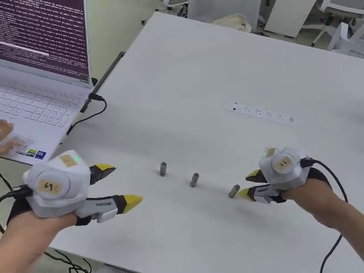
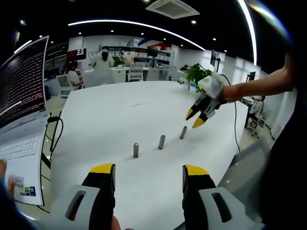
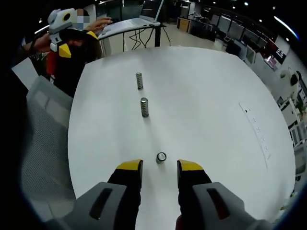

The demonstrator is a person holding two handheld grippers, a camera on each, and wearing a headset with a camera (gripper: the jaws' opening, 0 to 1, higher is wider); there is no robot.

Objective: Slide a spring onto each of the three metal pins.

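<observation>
Three short metal pins stand upright in a row on the white table (image 1: pixel 199 68): left pin (image 1: pixel 163 169), middle pin (image 1: pixel 194 180), right pin (image 1: pixel 234 191). Each looks ribbed, as if a spring coil sits around it. My right gripper (image 1: pixel 248 185) is open just right of the right pin. In the right gripper view that pin (image 3: pixel 160 157) stands just beyond the gap of my right gripper (image 3: pixel 159 166), seen from above. My left gripper (image 1: pixel 118 183) is open with nothing in it, left of the row and apart from it. From the left gripper view (image 2: pixel 148 169) the nearest pin (image 2: pixel 135 149) is ahead.
An open laptop (image 1: pixel 40 74) lies at the left with a hand (image 1: pixel 5 139) on its keys and a black cable (image 1: pixel 94 105) beside it. A white power strip (image 1: pixel 259 112) lies further back on the right. The table's near edge (image 1: pixel 142 267) runs just below the grippers.
</observation>
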